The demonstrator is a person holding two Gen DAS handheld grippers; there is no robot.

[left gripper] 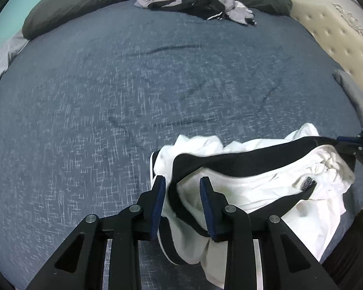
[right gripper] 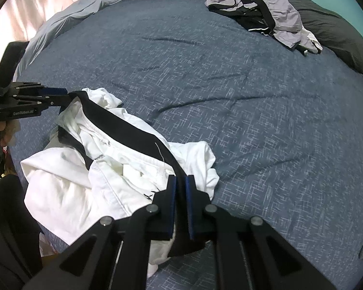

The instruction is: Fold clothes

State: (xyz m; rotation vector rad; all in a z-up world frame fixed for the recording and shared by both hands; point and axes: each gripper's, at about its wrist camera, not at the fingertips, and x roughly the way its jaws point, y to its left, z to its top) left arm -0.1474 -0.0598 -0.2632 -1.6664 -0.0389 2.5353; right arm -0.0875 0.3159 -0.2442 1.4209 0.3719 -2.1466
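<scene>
We see a blue cross-hatch bed cover point(left gripper: 109, 96) with a white garment point(right gripper: 67, 183) bunched near the bed's near edge — white cloth with a wide black band point(right gripper: 133, 130) running along it. It lies crumpled and partly lifted, not flat.

Left tool point(left gripper: 182, 205): its blue-padded fingers stand partly spread, with a fold of white cloth and black trim hanging between them. In the left wrist view the pads don't clearly press on the cloth; in the right wrist view the same tool point(right gripper: 65, 94) comes in from the left, its tip at the far end of the black band, and that end sits raised at the tip. Whether the cloth is really pinched there we cannot tell.

Right tool point(right gripper: 180, 207): fingers pressed close together, pinching the near end of the black band — the dark strip runs straight into the narrow gap between the pads. In the left wrist view this tool shows only as a dark bit at the right edge point(left gripper: 360, 145), by the band's end.

Between the two tools the band stretches roughly taut, white cloth sagging below it onto the bed.

At the far side of the bed, well apart, a pile of grey and black clothes point(right gripper: 261, 9) lies against dark grey pillows point(left gripper: 72, 7). A cream tufted headboard point(left gripper: 338, 38) stands to the right in the left wrist view.
</scene>
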